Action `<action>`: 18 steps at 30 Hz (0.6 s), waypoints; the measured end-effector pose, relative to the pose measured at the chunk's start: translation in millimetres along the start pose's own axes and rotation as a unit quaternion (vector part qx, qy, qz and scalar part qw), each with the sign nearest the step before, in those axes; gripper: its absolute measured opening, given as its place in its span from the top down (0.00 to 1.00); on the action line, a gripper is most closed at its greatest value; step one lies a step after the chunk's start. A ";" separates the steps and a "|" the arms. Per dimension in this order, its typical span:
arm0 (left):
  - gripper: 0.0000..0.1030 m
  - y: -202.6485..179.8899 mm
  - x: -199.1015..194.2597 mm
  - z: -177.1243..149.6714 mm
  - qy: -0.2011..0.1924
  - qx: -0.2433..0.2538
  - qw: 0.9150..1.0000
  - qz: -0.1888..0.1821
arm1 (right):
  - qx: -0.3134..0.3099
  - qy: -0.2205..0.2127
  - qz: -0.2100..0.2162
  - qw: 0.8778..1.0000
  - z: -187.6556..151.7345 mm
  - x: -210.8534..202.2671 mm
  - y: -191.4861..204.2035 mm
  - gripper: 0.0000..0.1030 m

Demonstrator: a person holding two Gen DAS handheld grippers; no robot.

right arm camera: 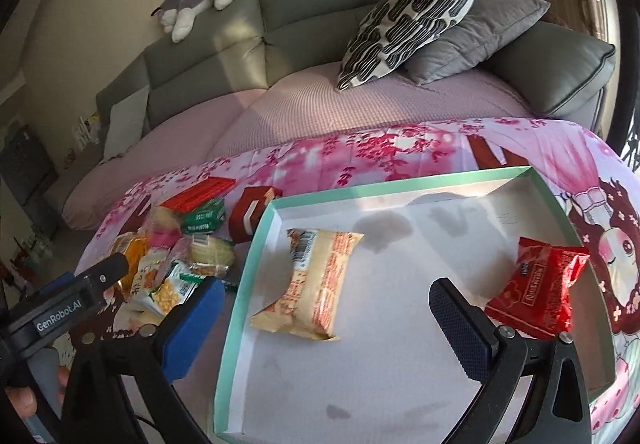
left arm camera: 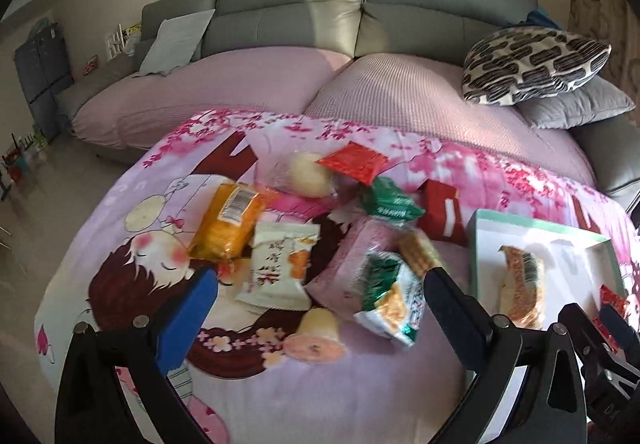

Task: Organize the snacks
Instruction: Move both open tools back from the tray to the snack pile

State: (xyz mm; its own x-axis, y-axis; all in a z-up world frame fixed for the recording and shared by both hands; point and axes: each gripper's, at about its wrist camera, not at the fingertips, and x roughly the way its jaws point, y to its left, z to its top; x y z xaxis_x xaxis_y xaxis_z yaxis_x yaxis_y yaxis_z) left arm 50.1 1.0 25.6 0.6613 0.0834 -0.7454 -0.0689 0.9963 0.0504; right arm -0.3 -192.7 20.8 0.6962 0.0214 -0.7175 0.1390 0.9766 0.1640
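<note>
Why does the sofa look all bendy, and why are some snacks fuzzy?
Left wrist view: the fisheye lens curves the sofa, and the snack pile is smeared by motion blur. Right wrist view: the box edges bow too, with sunlight and soft shadows inside.

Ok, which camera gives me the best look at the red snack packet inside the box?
The right wrist view: the red packet lies whole and sharp against the box's right wall. The left wrist view catches only a red sliver at its right edge, partly hidden behind the right gripper.
</note>
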 end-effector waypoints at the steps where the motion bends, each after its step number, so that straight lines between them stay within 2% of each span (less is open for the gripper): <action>1: 0.00 3.3 2.3 -1.5 0.007 0.002 1.000 0.007 | -0.008 0.005 -0.001 1.000 -1.4 2.1 5.5 0.00; 10: 0.00 43.2 6.7 -3.9 0.027 -0.027 0.999 0.025 | -0.048 0.036 0.016 0.998 -12.0 19.9 48.0 0.00; 18: 0.00 70.4 18.9 -8.8 0.049 -0.036 0.998 0.019 | -0.069 0.057 0.031 0.996 -21.5 36.8 85.2 0.00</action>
State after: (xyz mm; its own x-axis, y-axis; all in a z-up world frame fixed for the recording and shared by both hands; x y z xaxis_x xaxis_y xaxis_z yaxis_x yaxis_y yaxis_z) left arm 51.1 72.5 9.2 0.5815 0.1152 -0.8054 -0.1485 0.9883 0.0341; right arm 22.0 -104.1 -6.2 0.6152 0.0980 -0.7822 -0.0050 0.9927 0.1205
